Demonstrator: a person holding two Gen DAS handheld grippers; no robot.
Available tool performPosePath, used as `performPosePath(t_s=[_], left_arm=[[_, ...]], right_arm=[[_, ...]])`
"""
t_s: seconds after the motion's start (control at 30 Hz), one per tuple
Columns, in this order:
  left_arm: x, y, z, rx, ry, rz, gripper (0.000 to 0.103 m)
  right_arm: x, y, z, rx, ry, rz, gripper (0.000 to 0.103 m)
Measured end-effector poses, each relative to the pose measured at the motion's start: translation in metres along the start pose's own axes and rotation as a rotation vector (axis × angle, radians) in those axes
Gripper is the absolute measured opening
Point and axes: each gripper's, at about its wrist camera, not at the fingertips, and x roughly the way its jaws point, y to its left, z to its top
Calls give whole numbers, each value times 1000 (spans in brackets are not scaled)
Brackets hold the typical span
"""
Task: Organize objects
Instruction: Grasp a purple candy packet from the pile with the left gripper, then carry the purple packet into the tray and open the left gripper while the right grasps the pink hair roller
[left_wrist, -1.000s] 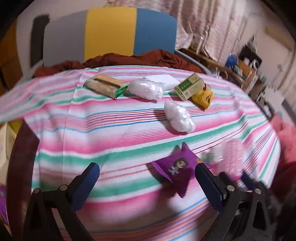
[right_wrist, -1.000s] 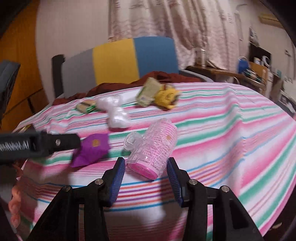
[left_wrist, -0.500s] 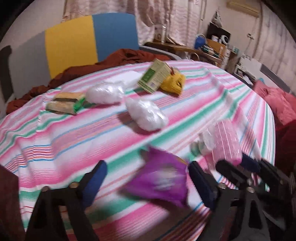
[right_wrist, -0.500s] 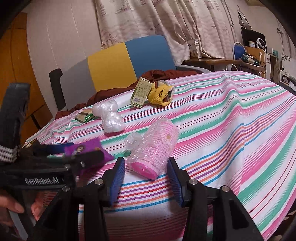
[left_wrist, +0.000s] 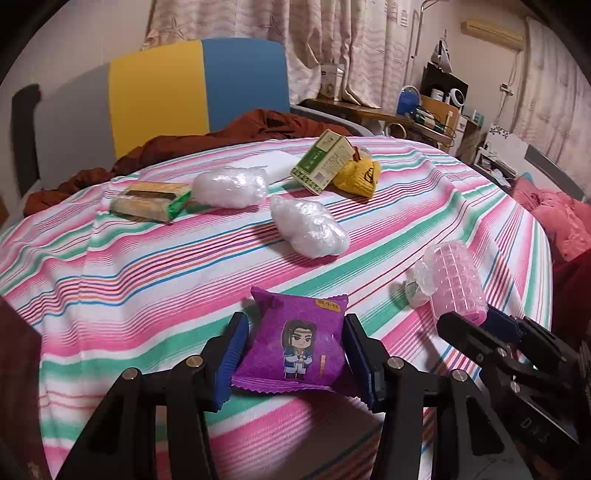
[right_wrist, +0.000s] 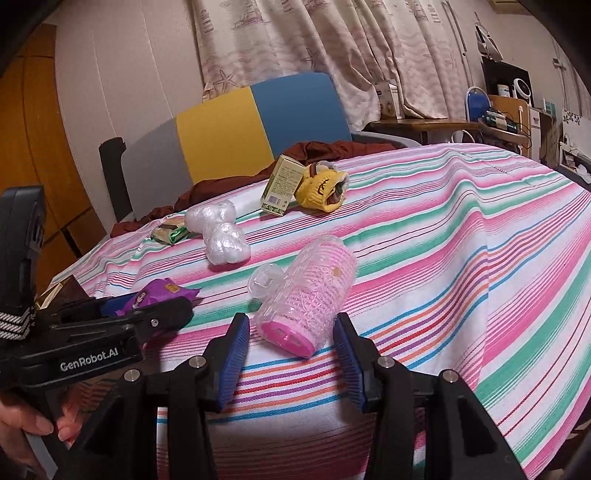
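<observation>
A purple snack packet (left_wrist: 295, 343) with a cartoon figure lies on the striped cloth, between the pads of my left gripper (left_wrist: 293, 354), which has closed in on its two sides. It also shows in the right wrist view (right_wrist: 155, 297). A clear pink cylindrical pack (right_wrist: 310, 295) lies on its side between the fingers of my right gripper (right_wrist: 291, 354); the pads stand a little off its sides. The pack also shows in the left wrist view (left_wrist: 456, 280).
Farther back on the striped table (left_wrist: 129, 277) lie two white plastic-wrapped bundles (left_wrist: 306, 225), a green-ended snack bar (left_wrist: 151, 201), a green box (left_wrist: 321, 162) and a yellow pouch (left_wrist: 360, 175). A yellow-blue chair back (left_wrist: 195, 85) stands behind. Cluttered shelves stand at right.
My left gripper swung round to the purple packet and narrowed from wide open onto its sides. The right gripper stays around the pink pack, about as open as before.
</observation>
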Motion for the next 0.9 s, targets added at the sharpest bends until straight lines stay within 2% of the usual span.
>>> performPosePath(t_s=[0.27, 0.37, 0.47, 0.73, 0.77, 0.8, 0.9], left_arm=[[-31, 4, -26, -66, -80, 63, 52], [-43, -3, -50, -32, -90, 97, 52], [-58, -7, -59, -58, -86, 53, 52], [-107, 17, -67, -161, -163, 57, 52], [-115, 21, -68, -178, -174, 61, 52], [-122, 27, -69, -200, -184, 60, 52], [-138, 45, -73, -262, -207, 72, 52]], right_arm=[[1, 3, -1, -28, -2, -18, 48], [1, 3, -1, -28, 2, -16, 48], [2, 4, -1, -32, 4, -21, 48], [3, 6, -2, -51, 14, -40, 48], [4, 8, -2, -57, 20, -49, 41], [5, 8, -2, -62, 25, -61, 39], [6, 10, -3, -75, 28, -73, 39]])
